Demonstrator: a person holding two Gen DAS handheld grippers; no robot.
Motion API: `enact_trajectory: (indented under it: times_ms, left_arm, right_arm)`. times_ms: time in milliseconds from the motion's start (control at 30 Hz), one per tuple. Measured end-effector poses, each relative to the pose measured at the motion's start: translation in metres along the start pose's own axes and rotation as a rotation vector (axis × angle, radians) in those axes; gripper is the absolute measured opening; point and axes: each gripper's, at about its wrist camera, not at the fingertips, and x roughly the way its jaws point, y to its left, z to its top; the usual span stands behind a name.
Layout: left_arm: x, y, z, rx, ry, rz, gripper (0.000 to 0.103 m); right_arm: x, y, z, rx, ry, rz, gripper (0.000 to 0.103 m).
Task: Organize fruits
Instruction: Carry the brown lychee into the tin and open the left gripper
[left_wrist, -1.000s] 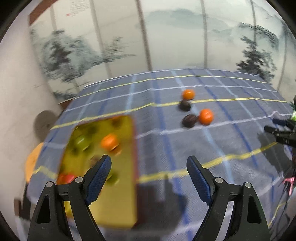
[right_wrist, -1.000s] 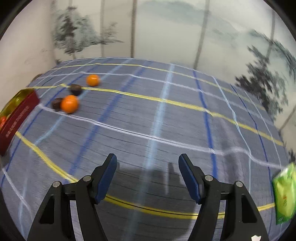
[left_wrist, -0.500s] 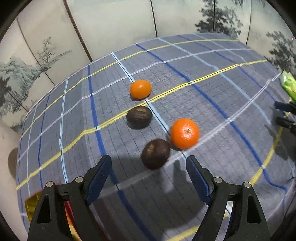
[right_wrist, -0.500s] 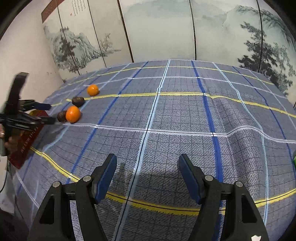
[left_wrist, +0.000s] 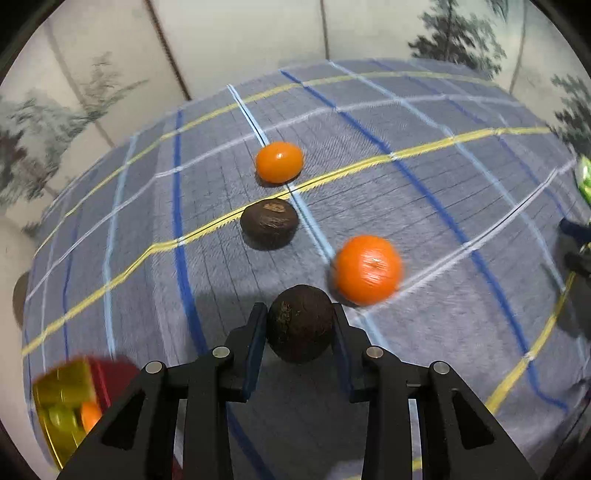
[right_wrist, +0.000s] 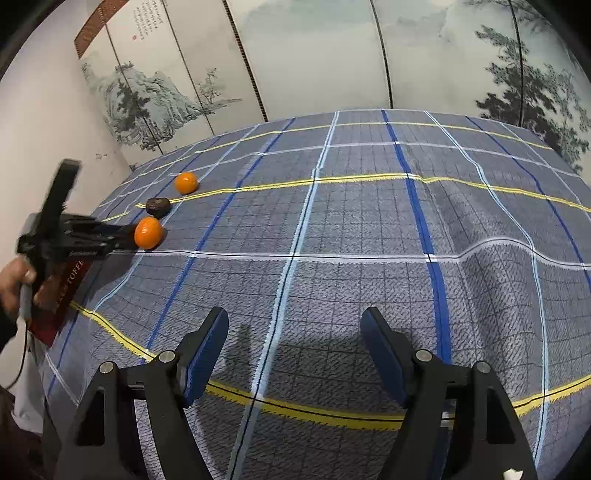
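Note:
My left gripper (left_wrist: 300, 325) is shut on a dark brown round fruit (left_wrist: 300, 323) on the checked tablecloth. Beside it to the right lies an orange (left_wrist: 367, 270). A second dark brown fruit (left_wrist: 269, 223) and a second orange (left_wrist: 279, 161) lie farther off. The gold tray with a red rim (left_wrist: 62, 395) at the lower left holds green and orange fruits. My right gripper (right_wrist: 294, 345) is open and empty over bare cloth. In the right wrist view the left gripper (right_wrist: 123, 238) shows at far left beside the near orange (right_wrist: 148, 232), with the dark fruit (right_wrist: 158, 206) and the far orange (right_wrist: 185, 182) beyond.
The checked cloth (right_wrist: 369, 229) covers the whole table and has a raised wrinkle at the right. A painted folding screen (right_wrist: 295, 55) stands behind the table. A green packet (left_wrist: 584, 177) lies at the right edge. A person's hand (right_wrist: 14, 280) holds the left gripper.
My left gripper moved forward from over the tray to the fruits and shut on the nearest dark brown fruit. The right gripper stayed open, nearly still.

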Motion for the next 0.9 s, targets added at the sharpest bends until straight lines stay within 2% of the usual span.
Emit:
enact_trajectory:
  times_ms: [33,167,267,367,500,767,833,900]
  left_arm:
    - [-0.012,-0.008,-0.007,-0.024,-0.011,0.018,0.035]
    - [-0.052,-0.028,-0.027,-0.096,-0.066,0.005,0.035]
    - [-0.084,-0.045,-0.043,-0.108,-0.126,0.069,0.035]
    - [-0.110,-0.053,-0.059,-0.131,-0.171,0.099,0.035]
    - [-0.128,-0.051,-0.077,-0.198,-0.169,0.067,0.035]
    - [-0.146,-0.044,-0.113,-0.254,-0.177,0.117,0.035]
    - [-0.149,-0.041,-0.120,-0.268,-0.180,0.131,0.035]
    - [-0.152,-0.039,-0.128,-0.274,-0.186,0.154,0.035]
  right_arm:
    - [0.001,0.000,0.000,0.001,0.004,-0.003,0.072]
    - [0.007,-0.001,0.001,0.010,0.031,-0.030,0.072]
    - [0.008,0.000,0.002,0.006,0.033,-0.046,0.072]
    - [0.010,0.002,0.002,-0.006,0.040,-0.062,0.074]
    - [0.015,0.012,0.002,-0.047,0.061,-0.089,0.083]
    - [0.022,0.024,-0.001,-0.112,0.096,-0.140,0.094]
    - [0.026,0.028,-0.001,-0.129,0.114,-0.162,0.103]
    - [0.029,0.032,-0.002,-0.149,0.123,-0.180,0.103]
